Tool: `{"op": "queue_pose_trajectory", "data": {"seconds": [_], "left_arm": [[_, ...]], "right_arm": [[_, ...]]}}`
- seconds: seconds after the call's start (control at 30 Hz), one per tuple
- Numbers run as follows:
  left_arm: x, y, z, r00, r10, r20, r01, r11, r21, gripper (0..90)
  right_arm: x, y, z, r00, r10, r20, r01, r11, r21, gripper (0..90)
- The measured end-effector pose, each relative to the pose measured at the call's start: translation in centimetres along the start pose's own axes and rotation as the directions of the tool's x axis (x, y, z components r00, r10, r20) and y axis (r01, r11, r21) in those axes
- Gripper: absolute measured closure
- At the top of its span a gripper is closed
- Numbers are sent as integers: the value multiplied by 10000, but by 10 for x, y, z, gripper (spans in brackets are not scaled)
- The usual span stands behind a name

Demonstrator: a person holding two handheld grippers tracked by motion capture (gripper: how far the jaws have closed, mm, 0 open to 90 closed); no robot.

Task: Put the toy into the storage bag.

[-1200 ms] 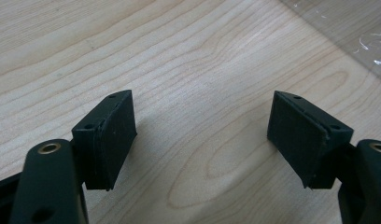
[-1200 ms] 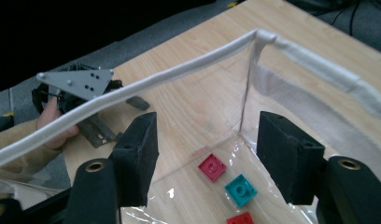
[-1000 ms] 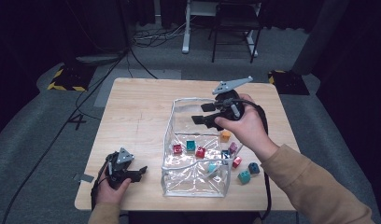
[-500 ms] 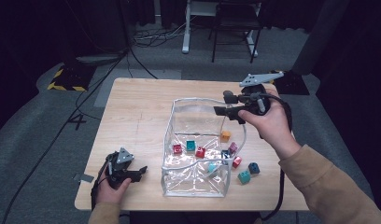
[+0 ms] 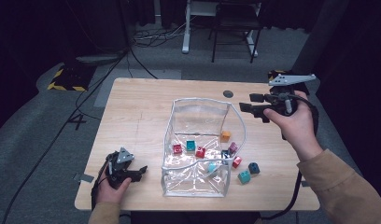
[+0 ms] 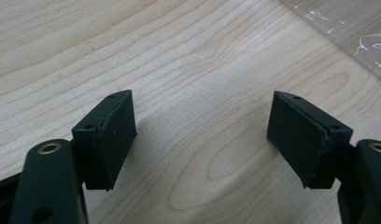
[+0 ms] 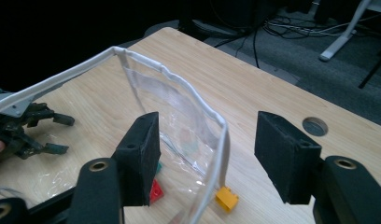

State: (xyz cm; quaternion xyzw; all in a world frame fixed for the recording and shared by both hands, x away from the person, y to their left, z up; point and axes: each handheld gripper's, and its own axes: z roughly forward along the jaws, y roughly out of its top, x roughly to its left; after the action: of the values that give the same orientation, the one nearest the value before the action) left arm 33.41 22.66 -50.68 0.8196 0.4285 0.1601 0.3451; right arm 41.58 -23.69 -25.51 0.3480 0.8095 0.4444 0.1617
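A clear plastic bag [image 5: 198, 119] with a white rim stands open in the middle of the wooden table [image 5: 137, 116]. Several small coloured bricks lie inside it, among them an orange brick [image 5: 225, 136] and a red brick [image 5: 200, 152]. A teal brick [image 5: 243, 176] and a dark blue brick [image 5: 254, 168] lie on the table just right of the bag. My right gripper [image 5: 246, 102] hangs open in the air to the right of the bag, nothing between its jaws. In the right gripper view, the right gripper [image 7: 209, 135] faces the bag's rim [image 7: 198, 107]. My left gripper [image 5: 141, 173] rests open near the front left edge, and in the left gripper view it [image 6: 205, 112] is over bare wood.
A round cable hole [image 5: 228, 94] sits in the table behind the bag. A desk frame and a chair stand on the floor beyond the table, with cables trailing across the carpet. A corner of the bag [image 6: 356, 32] lies just ahead of my left gripper.
My right gripper has moved to the right, from above the bag's far rim to beyond its right side, still open. The left gripper has stayed put.
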Motion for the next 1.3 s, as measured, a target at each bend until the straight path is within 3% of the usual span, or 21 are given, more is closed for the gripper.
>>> {"op": "queue_pose_trajectory", "data": {"seconds": [0.6, 0.87, 1.3], "left_arm": [[0, 0, 0, 10000, 16, -23, -16, 10000, 13, 240], [0, 0, 0, 10000, 18, -22, -18, 10000, 11, 240], [0, 0, 0, 10000, 32, -30, -31, 10000, 9, 240]], "right_arm": [[-29, -30, -24, 9947, 688, 770, -701, 9974, 150, 396], [-37, -59, -18, 9901, 925, 1058, -981, 9940, 488, 377], [-46, -118, -6, 9810, 1455, 1283, -1610, 9796, 1200, 347]]}}
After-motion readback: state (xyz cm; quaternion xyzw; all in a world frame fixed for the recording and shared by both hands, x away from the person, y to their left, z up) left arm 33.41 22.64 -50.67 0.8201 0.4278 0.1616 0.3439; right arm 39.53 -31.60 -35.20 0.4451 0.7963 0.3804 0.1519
